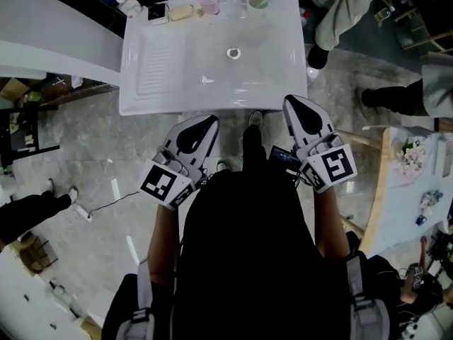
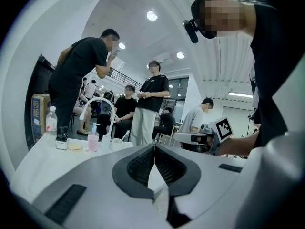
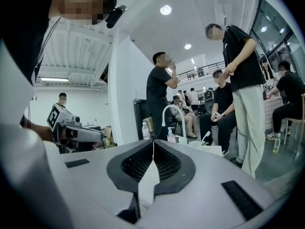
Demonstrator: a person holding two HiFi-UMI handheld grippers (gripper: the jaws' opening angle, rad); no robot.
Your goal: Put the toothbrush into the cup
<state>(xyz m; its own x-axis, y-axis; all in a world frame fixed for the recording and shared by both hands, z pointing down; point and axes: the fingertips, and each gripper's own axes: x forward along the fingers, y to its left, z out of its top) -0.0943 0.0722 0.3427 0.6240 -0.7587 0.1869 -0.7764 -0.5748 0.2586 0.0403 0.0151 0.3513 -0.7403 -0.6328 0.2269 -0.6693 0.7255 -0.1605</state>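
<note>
Grey floor [image 1: 92,140] surrounds a white sink [image 1: 283,83], seen from above with the person standing at its near edge.

The left gripper [image 1: 205,122] is clenched on nothing. Its own view shows the ribbed pads pressed together at the tip with nothing between them. The right gripper [image 1: 294,101] is likewise closed tight and empty. Both point toward the sink. The left one's tip is just short of the near rim and the right one's tip is over that rim, and they are set apart on either side of the person's body.

Beyond them the basin lies bare around the drain [image 1: 233,52], with a ribbed slope on its left part.

Along the sink's far edge stands a row of small things: a bar of soap [image 1: 180,10], a pink pump bottle [image 1: 207,2] and the cup [image 1: 258,3], right of the faucet [image 2: 95,101]. The toothbrush [image 3: 206,137] shows as a thin pale handle slanting up at the cup's rim. Whether its foot stands inside the cup or just beside it I cannot tell. Both grippers are well apart from it.

People [image 2: 147,104] stand and sit behind the sink.
</note>
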